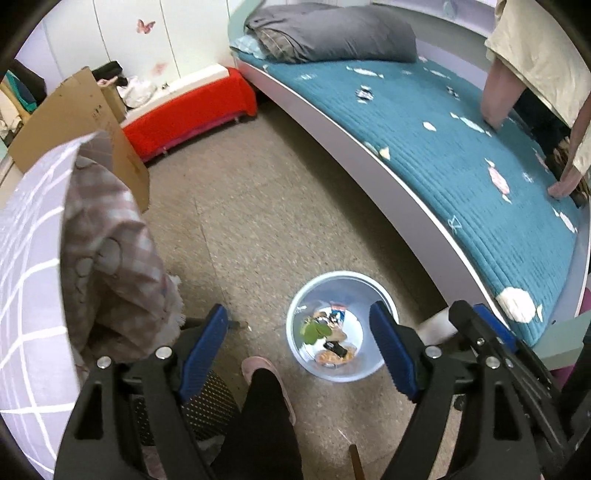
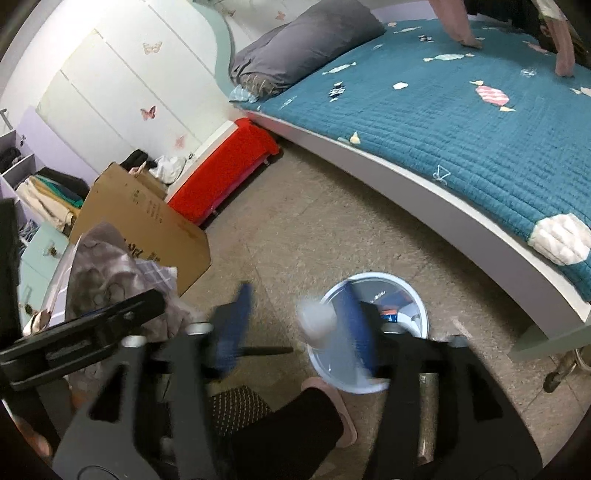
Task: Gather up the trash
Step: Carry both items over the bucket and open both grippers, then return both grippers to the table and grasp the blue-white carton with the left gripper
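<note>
Both tools over the bin (image 1: 340, 325) so drops land inside. Left tool (image 1: 299, 354) released, empty; trash already at bin bottom, below it. Right tool (image 2: 295, 328) jaws apart, pale blurred scrap (image 2: 317, 321) between them, grip unclear.

On the floor (image 1: 258, 221), between bed (image 1: 461, 155) at right and heaped bedding (image 1: 107, 240) at left: a bin (image 1: 384, 291). Inside the bin, wrappers and a leaf (image 1: 314, 330). Behind the bedding, a cardboard sheet (image 1: 74, 114) propped upright. Farther back, against the wall, a low covered bench (image 1: 192, 110). At the bed's far end, a pillow (image 1: 332, 33). Just before the bin, a slippered foot (image 1: 258, 365).
</note>
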The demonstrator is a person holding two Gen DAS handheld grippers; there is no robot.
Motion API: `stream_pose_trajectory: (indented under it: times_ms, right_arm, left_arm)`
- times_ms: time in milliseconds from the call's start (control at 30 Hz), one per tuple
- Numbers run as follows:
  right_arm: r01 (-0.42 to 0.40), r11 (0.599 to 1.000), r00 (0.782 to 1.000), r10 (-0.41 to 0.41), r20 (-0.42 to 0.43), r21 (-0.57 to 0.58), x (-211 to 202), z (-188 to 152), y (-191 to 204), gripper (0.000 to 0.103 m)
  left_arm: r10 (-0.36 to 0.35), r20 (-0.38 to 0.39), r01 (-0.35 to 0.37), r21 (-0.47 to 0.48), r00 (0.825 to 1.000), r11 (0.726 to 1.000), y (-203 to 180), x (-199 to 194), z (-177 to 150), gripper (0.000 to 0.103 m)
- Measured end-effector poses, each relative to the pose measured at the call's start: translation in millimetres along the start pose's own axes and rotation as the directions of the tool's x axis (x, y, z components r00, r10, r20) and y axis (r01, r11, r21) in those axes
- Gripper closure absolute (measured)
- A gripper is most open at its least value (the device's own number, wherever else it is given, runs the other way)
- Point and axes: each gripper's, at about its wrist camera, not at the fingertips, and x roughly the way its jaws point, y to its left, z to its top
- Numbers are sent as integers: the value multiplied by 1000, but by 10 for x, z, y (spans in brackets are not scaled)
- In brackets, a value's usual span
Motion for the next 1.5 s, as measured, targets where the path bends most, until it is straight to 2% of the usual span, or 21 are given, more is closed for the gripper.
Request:
stream_pose_trajectory:
  times_ms: [167, 300, 533, 733, 833, 933, 1133, 1200, 1267, 1400, 1500]
  right_arm:
    - [-7, 1000, 1000, 7, 11, -4, -75, 0, 52, 37]
    - [-3, 1000, 1000, 3, 18, -11, -176, -1, 99, 37]
    - [-30, 997, 996, 37, 84, -77, -630, 41, 348, 36]
    - [-72, 987, 984, 94, 148, -145, -1067, 69, 714, 33]
    - [-101, 976, 978, 133, 161, -195, -1231, 29, 971, 32]
    - [-133, 961, 973, 173, 152, -242, -1326, -38, 1224, 32]
    - [-202, 920, 964, 247, 100, -335, -1354, -267, 1812, 32]
    - [-231, 902, 959, 274, 69, -365, -1325, -354, 2023, 32]
    - [-263, 881, 954, 298, 29, -393, -1261, -455, 2255, 32]
    - [-310, 839, 946, 321, -53, -447, -1071, -666, 2707, 32]
    - [-338, 817, 938, 334, -95, -466, -956, -800, 2961, 32]
  left_arm:
    - [-19, -11, 19, -5, 1000, 1000, 60, -43, -13, 24]
    - [-30, 10, 30, -3, 999, 1000, 71, -175, -49, 24]
    - [-77, 93, 78, -5, 993, 997, 124, -569, -123, 24]
    - [-118, 188, 125, -26, 975, 992, 343, -1089, -241, 24]
    - [-107, 244, 119, -34, 964, 992, 503, -1377, -326, 24]
    - [-66, 286, 85, -54, 956, 995, 738, -1624, -445, 24]
    - [91, 340, -41, -150, 936, 988, 1376, -2027, -721, 24]
    - [150, 345, -77, -217, 927, 973, 1670, -2144, -868, 24]
    - [178, 345, -78, -286, 922, 955, 1984, -2241, -1011, 23]
    - [239, 345, -67, -443, 908, 894, 2677, -2403, -1289, 23]
    - [240, 325, -31, -535, 915, 844, 3093, -2391, -1447, 23]
